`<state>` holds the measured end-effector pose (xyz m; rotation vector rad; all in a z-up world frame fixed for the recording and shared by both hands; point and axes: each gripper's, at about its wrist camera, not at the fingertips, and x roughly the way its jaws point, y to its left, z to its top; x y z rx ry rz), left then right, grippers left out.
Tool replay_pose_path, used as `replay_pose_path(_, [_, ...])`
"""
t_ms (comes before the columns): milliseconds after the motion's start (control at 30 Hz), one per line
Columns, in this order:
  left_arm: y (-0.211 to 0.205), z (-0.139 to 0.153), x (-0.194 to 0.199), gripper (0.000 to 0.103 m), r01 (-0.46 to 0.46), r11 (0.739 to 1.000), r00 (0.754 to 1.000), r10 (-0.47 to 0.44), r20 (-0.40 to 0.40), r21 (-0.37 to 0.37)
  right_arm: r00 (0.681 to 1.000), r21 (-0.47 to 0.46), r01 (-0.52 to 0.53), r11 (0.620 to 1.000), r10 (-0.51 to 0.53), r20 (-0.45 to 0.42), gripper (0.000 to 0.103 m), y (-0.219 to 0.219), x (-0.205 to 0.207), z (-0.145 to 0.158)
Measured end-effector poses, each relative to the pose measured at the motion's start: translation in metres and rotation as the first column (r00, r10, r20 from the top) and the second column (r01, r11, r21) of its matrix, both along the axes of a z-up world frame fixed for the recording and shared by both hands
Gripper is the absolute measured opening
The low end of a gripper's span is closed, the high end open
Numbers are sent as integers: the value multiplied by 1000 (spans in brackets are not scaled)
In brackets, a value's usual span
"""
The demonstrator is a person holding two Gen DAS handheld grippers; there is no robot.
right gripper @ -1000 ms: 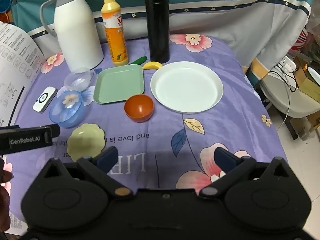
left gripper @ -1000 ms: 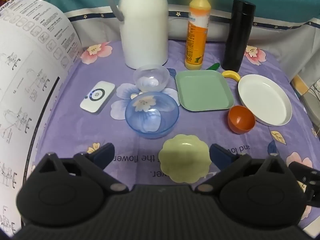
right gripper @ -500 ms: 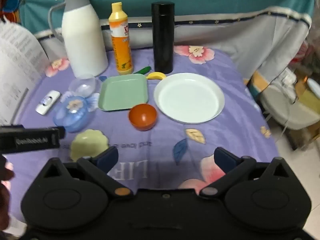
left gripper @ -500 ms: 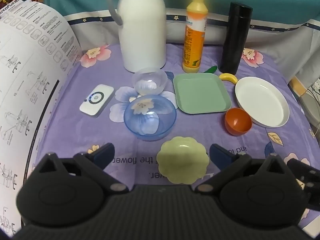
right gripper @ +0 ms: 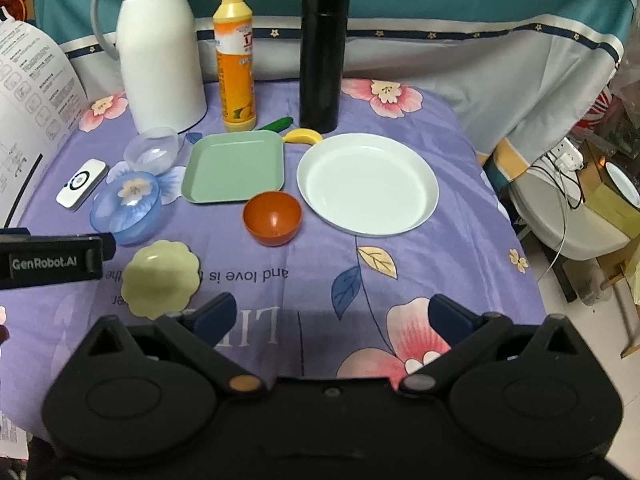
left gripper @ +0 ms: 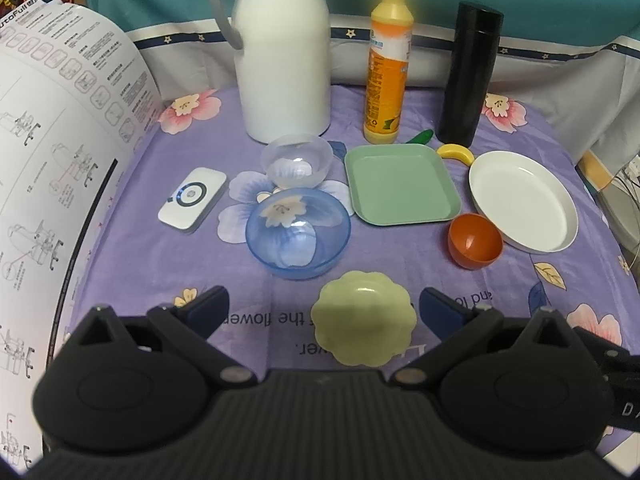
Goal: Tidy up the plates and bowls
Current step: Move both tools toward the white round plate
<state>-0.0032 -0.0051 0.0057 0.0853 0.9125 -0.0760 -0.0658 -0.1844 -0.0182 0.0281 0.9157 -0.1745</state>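
Plates and bowls all lie loose on the purple flowered cloth [right gripper: 460, 240]; nothing is stacked yet, so I judge the sorting is only beginning. Nearest in the left wrist view, the scalloped yellow-green dish [left gripper: 363, 318] sits between the fingertips of the left gripper [left gripper: 323, 308], whose jaws stand wide and hold nothing. If this dish is the first pick, a good grip would take its rim at 3 or 9 o'clock, since it is shallow and flat and may slide on the cloth.

The right gripper [right gripper: 331, 318] is likewise spread wide and empty, hovering over bare cloth near the table's front edge.

Farther in, the blue bowl [left gripper: 298, 233] lies at 11 o'clock from the dish, with the clear bowl [left gripper: 297, 160] just behind it, seemingly touching. The orange bowl [right gripper: 272, 218] sits at 1 o'clock, just beside the green square plate [right gripper: 235, 167] and near the white round plate [right gripper: 367, 184]. Nesting small bowls into large, and plates together, looks sensible.

Open room is mostly at the right front of the cloth. On the left a printed sheet [left gripper: 60, 160] rises close, and a small white device [left gripper: 192, 198] lies nearby. At the back stand a white jug [left gripper: 282, 48], an orange bottle [left gripper: 387, 68] and a black flask [left gripper: 468, 72]; these look easy to topple, so lifts should stay low and forward.
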Motion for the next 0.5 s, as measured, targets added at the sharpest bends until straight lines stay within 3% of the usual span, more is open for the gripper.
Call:
replay_pose_path(333, [-12, -4, 7, 103, 72, 997, 997, -72, -3, -14, 1000, 15, 15, 1000, -14, -21, 103, -13, 8, -3])
replay_pose_path(500, [-33, -3, 15, 103, 128, 992, 991, -128, 41, -7, 1000, 7, 11, 1000, -11, 1, 103, -29, 14, -4])
